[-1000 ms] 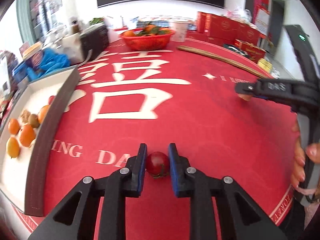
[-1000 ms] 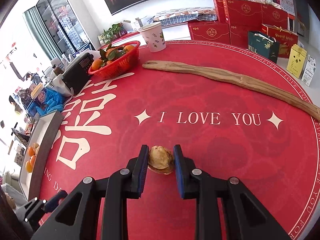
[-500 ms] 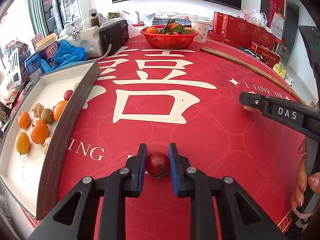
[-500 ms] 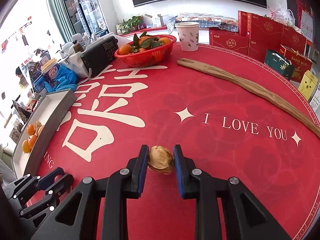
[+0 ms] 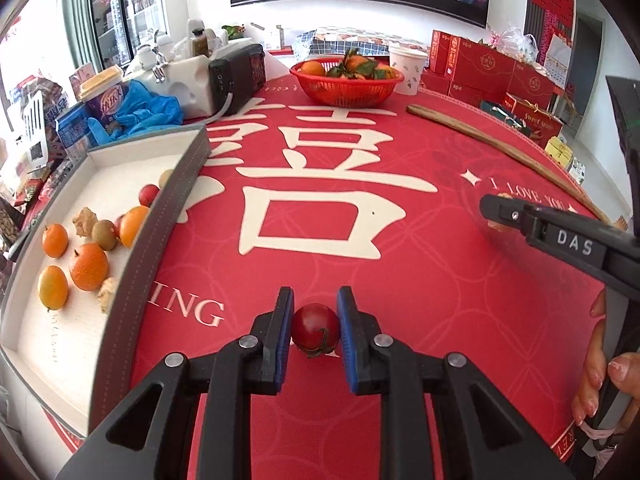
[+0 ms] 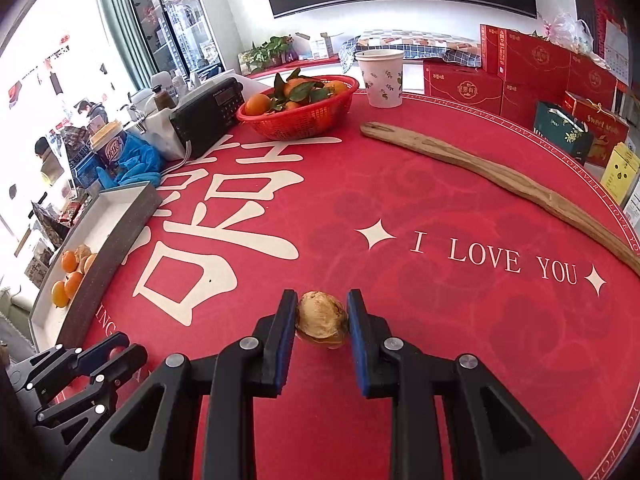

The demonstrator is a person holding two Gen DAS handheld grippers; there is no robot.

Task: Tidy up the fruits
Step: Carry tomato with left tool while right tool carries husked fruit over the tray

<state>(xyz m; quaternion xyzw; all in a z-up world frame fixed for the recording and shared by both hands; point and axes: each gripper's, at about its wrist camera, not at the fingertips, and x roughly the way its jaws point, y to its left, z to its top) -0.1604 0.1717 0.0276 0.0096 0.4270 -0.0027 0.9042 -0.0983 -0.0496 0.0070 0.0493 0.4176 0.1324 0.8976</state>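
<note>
The left gripper (image 5: 315, 330) points forward and down at the table. Its two blue pads squeeze a small red fruit (image 5: 315, 326) with a little green stem. The fruit sits low over the red cloth (image 5: 420, 280); whether it touches the cloth is hard to tell.

The right gripper (image 6: 321, 322) points forward and down too. Its pads pinch a brown walnut (image 6: 321, 319) between them. A dark shadow lies just under the nut.

A hand (image 5: 596, 376) holds the right tool at the right edge of the left view, with fingers curled round the handle. In the right view the left tool shows low in the left corner.

The two grippers are well apart, with bare red cloth between them.

To the left lies a white box tray (image 5: 44, 344) with a dark wall (image 5: 156, 240) along its near side. Inside it are oranges (image 5: 89, 266), a kiwi (image 5: 104, 234), a small red fruit and some lumpy brown bits. Some white floor in the tray is bare.

The middle of the table is wide and open, with big cream letters on the cloth.

Farther off, a long wooden stick (image 6: 500, 176) lies across the right side. At the far edge stand a red basket (image 6: 300, 118) of oranges with leaves, a paper cup (image 6: 380, 78) and a black radio (image 6: 208, 110). Red boxes (image 6: 536, 66) are stacked behind the table edge.
</note>
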